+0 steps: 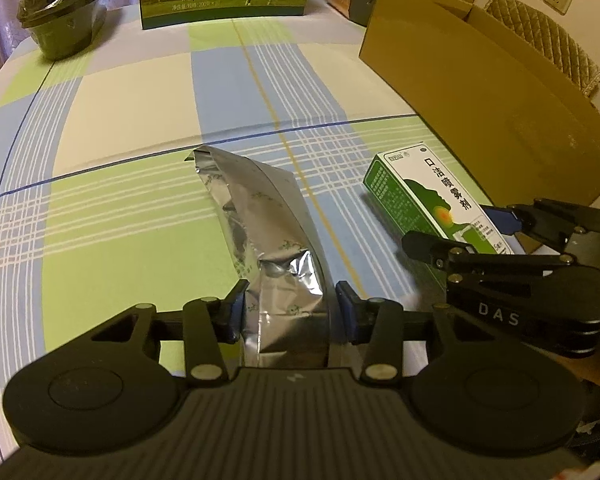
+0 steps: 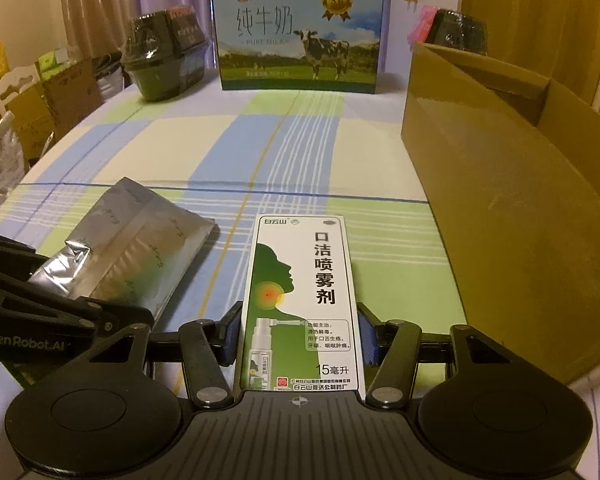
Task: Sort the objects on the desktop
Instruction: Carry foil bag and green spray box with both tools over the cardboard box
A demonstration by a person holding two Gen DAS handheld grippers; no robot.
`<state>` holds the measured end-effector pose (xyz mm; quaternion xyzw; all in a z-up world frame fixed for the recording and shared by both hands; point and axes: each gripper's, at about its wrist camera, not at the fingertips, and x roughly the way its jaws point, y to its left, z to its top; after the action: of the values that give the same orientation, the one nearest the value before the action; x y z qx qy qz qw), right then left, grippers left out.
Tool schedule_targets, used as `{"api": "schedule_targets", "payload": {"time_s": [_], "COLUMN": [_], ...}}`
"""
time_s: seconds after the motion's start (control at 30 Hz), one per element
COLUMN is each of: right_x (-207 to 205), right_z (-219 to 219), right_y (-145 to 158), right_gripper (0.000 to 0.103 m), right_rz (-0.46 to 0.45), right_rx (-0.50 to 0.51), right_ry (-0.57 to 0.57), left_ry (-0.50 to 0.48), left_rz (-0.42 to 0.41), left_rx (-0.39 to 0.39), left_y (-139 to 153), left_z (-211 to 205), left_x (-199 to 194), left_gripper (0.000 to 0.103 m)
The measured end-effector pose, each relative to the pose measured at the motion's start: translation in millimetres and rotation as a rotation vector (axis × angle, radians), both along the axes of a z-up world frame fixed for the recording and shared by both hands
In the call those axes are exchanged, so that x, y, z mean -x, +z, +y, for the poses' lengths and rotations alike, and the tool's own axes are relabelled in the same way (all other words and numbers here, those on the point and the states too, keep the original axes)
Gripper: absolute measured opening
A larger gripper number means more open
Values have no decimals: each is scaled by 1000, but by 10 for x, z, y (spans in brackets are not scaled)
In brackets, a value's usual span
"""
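A silver foil pouch [image 1: 272, 232] lies on the checked tablecloth [image 1: 132, 128], its near end crumpled between the blue pads of my left gripper [image 1: 291, 312], which is shut on it. To its right a green and white spray box [image 2: 300, 292] lies flat, pointing away from me. My right gripper [image 2: 299, 336] is shut on the box's near end, one pad pressed on each long side. In the left wrist view the spray box [image 1: 416, 188] and the right gripper [image 1: 472, 232] sit at the right. The right wrist view shows the foil pouch [image 2: 140, 240] and the left gripper [image 2: 60, 280] at the left.
An open brown cardboard box [image 2: 500, 200] stands along the right side of the table. A milk carton case [image 2: 300, 40] stands at the back middle. Dark wrapped bowls [image 2: 164, 64] sit at the back left, another [image 2: 456, 28] behind the cardboard box. Boxes and bags [image 2: 28, 108] crowd the floor at left.
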<state>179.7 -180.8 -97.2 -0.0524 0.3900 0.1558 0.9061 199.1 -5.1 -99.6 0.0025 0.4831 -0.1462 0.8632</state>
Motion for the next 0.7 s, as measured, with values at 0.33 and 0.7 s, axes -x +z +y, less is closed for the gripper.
{"api": "schedule_targets", "payload": {"time_s": [0.33, 0.7], "right_x": [292, 633], "right_z": [-154, -297], "right_y": [150, 393], "right_gripper": [53, 53], "right_rz": [3, -14], "right_rx": [-23, -80], "right_ry": [-15, -26], "left_ry": [29, 45], "left_rz": [-22, -51], "left_rx": [-6, -10], "left_y": [209, 484], "left_z": [-22, -142], "left_x": [315, 698], "left_gripper": [40, 40]}}
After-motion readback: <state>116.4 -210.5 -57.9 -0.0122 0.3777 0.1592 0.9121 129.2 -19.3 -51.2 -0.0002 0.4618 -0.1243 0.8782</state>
